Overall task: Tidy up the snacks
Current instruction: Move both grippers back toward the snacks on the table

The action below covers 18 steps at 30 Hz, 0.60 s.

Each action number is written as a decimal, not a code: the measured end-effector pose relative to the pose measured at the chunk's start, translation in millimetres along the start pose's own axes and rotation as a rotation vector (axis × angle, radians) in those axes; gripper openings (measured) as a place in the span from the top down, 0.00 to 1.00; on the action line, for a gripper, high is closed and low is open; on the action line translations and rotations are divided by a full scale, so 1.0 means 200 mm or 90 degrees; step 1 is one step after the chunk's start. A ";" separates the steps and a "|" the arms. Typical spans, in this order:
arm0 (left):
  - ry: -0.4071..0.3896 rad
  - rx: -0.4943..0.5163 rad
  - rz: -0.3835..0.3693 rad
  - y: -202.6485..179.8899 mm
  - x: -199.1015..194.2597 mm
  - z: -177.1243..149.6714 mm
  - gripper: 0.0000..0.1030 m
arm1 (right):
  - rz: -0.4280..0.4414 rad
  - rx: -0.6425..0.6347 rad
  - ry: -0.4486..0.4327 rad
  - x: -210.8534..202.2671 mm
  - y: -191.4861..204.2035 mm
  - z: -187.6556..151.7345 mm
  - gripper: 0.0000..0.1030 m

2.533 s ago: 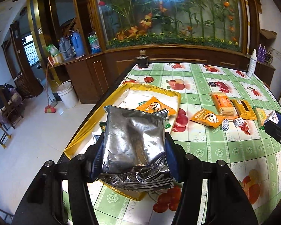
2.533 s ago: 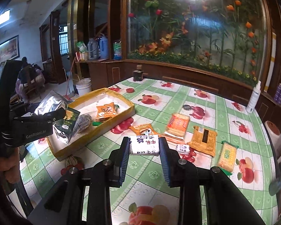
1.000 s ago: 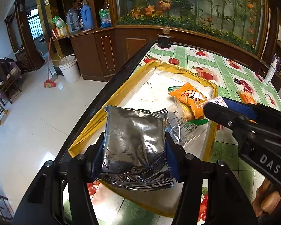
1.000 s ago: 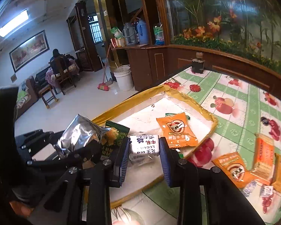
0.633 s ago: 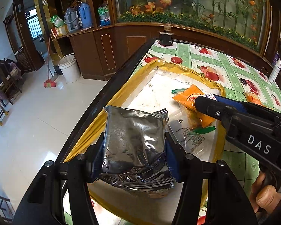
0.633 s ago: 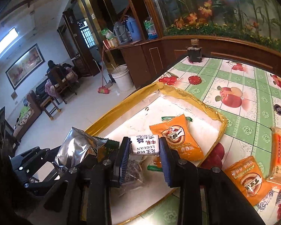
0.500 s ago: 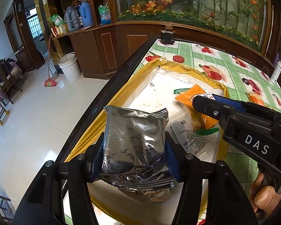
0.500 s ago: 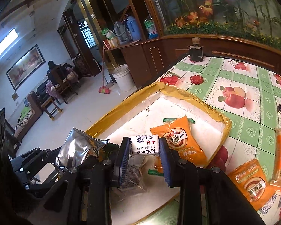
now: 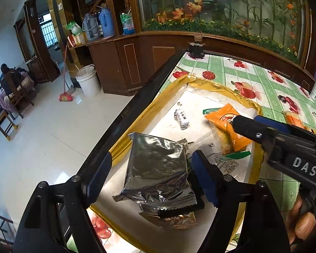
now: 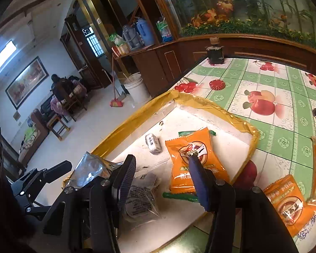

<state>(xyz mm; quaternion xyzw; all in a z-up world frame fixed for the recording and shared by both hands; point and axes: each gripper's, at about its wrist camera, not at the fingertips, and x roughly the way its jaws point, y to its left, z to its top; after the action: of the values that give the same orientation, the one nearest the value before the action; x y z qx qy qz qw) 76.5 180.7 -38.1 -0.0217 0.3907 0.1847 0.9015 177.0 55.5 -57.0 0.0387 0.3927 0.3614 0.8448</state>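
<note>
Both grippers hover over the yellow-rimmed tray (image 9: 219,88) at the worktop's (image 10: 284,88) edge. The left gripper (image 9: 151,179) has its fingers spread wide on either side of the silver foil packet (image 9: 158,164), which lies in the tray's near end atop other wrappers. The right gripper (image 10: 162,179) also stands wide, holding nothing. The small white milk candy (image 10: 153,143) rests on the tray floor, just beside the orange snack packet (image 10: 193,158), toward the tray's far corner.
</note>
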 end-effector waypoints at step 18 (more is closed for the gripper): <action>-0.011 0.026 -0.058 -0.18 -0.18 -0.05 0.24 | -0.096 0.071 -0.056 -0.59 -0.40 -0.25 0.35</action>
<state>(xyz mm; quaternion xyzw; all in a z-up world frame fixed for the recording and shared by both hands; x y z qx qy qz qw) 60.3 133.7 -23.3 -0.0195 0.3848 0.1357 0.9127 138.3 -90.0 -45.8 0.0719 0.3764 0.2722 0.8826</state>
